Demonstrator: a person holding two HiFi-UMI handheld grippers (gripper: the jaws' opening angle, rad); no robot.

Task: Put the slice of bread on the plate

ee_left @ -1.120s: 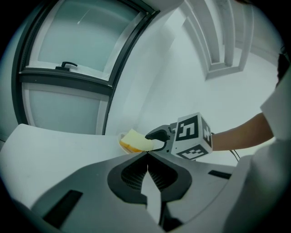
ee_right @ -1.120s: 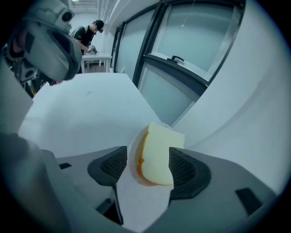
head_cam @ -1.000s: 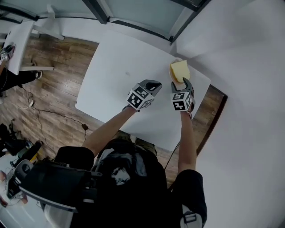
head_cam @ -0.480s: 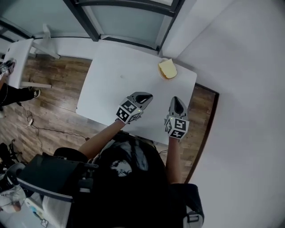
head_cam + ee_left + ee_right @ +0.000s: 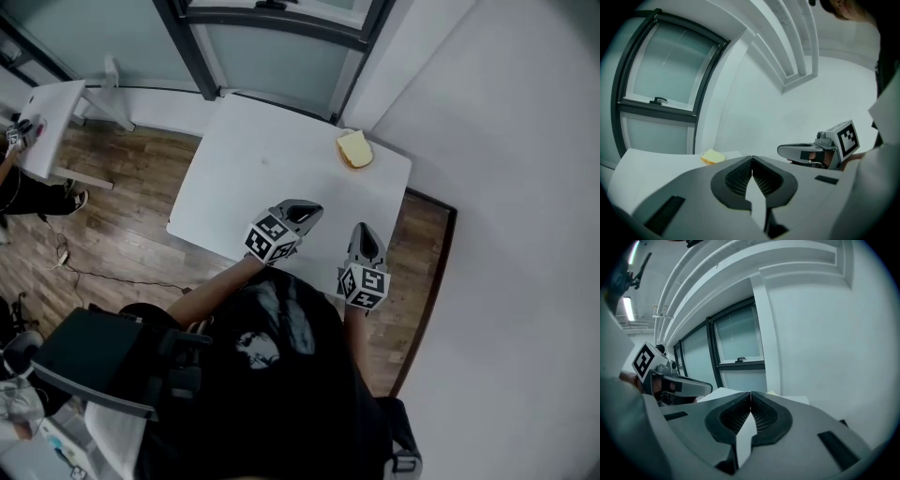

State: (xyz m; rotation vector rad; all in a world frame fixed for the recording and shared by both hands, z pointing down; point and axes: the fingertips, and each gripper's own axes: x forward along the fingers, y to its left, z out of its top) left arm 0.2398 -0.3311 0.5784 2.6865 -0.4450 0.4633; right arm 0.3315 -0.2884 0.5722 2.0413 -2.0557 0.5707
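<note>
A pale yellow slice of bread (image 5: pixel 354 149) lies at the far right corner of the white table (image 5: pixel 262 178); it also shows in the left gripper view (image 5: pixel 712 157). I cannot make out a plate under it. My left gripper (image 5: pixel 308 209) hangs over the table's near edge, jaws shut and empty (image 5: pixel 751 158). My right gripper (image 5: pixel 366 231) hovers at the near right edge, well back from the bread, its jaws also shut with nothing between them (image 5: pixel 750 393). Each gripper shows in the other's view: the right one (image 5: pixel 806 151) and the left one (image 5: pixel 679 385).
A white wall (image 5: pixel 506 187) runs close along the table's right side. A dark-framed window (image 5: pixel 272 37) stands behind the far edge. Wooden floor (image 5: pixel 112 225) with cables lies to the left, where a second white table (image 5: pixel 47 117) stands.
Both grippers drew back from the bread toward the person and rose. The right gripper, open beside the bread a second ago, is now shut and empty. The bread stayed on the table.
</note>
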